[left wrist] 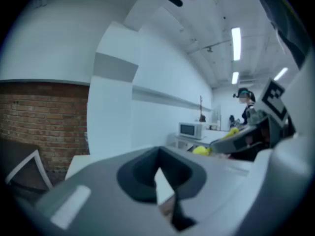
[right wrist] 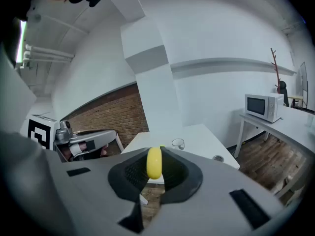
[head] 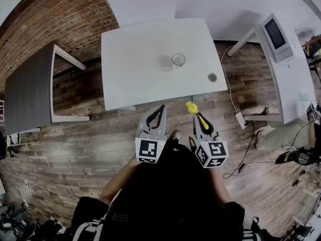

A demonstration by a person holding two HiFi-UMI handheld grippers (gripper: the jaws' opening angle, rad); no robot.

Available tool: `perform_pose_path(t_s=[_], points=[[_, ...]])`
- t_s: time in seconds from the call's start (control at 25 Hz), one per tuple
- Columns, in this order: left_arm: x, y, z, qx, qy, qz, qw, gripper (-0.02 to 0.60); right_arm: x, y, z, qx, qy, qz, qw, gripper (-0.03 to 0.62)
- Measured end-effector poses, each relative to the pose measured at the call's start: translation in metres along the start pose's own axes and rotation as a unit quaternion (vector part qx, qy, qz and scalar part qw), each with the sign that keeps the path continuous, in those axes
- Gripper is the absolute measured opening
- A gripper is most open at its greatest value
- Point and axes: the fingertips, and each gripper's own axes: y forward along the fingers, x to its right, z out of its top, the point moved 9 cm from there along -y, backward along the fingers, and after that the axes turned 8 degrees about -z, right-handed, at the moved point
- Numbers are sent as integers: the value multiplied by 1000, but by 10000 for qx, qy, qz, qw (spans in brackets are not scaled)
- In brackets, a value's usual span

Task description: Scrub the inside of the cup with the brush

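Nearest, the left hand-held gripper (head: 161, 108) is pressed together and empty; the right hand-held gripper (head: 202, 123) pinches the yellow brush (head: 192, 109). Well apart at twelve o'clock, the glass cup (head: 178, 59) stands on the white desk (head: 135, 64). Unsteadied, it would likely tip or skid under scrubbing.

Side by side, tilted slightly down, left gripper (head: 160, 108) is closed empty, right gripper (head: 202, 120) clamps the brush (head: 192, 108).

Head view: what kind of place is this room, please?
Probably an office or lab workroom: plain white tables, a brick wall, and a microwave on a side table.
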Motion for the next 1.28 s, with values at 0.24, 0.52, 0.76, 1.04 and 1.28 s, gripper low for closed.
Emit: perform_pose_path(t_s=[0.24, 0.52, 0.76, 1.04, 1.28], points=[[2, -1, -1, -17, -4, 3, 10000, 3, 0, -2, 0, -10, -23, 3, 10000, 29], [9, 5, -1, -41, 13, 22, 10000, 3, 7, -4, 1, 30, -83, 10, 10000, 29], [24, 14, -1, -125, 52, 71, 9999, 3, 24, -11, 0, 70, -43, 53, 10000, 29], [49, 28, -2, -126, 59, 201, 9997, 3, 53, -13, -4, 34, 36, 271, 9996, 29], [62, 31, -13, -374, 71, 272, 9989, 3, 75, -4, -2, 67, -70, 355, 9993, 29]])
